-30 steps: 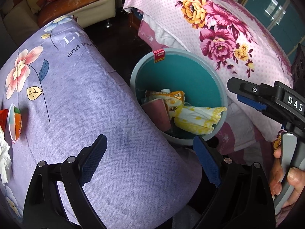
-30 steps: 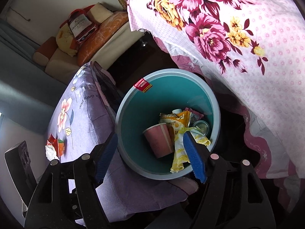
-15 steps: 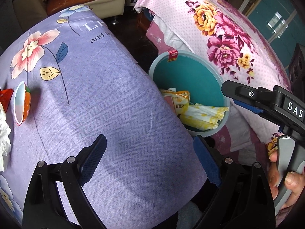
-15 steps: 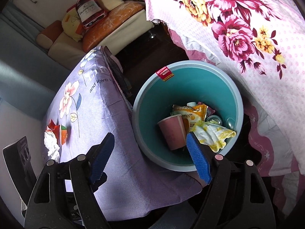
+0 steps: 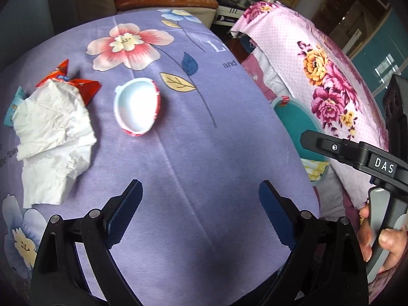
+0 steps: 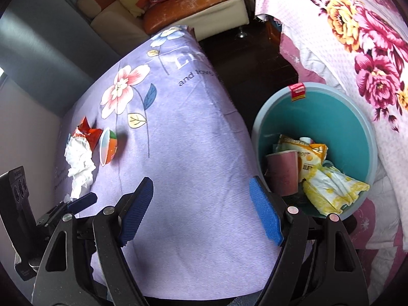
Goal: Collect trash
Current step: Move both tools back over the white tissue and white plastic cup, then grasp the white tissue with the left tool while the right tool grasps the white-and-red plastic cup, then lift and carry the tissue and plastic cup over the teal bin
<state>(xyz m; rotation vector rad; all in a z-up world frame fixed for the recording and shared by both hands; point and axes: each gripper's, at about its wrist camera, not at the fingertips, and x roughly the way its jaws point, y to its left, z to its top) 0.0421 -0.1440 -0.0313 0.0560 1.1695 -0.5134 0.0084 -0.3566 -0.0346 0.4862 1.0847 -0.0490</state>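
Both grippers swung from bin (image 6: 316,117) back over table (image 5: 204,132). L gripper (image 5: 201,214) open, empty; R gripper (image 6: 201,211) jaws just widened, empty. Remaining trash: tissue (image 5: 53,130), cup (image 5: 136,107), red wrapper (image 5: 84,86) on cloth, far left. Next pickup pending.

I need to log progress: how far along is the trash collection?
Partly done. The bin already holds a pink cup, a snack bag and a yellow wrapper. Both the left gripper and right gripper are empty. Left on the table: crumpled tissue, red wrapper, small tub.
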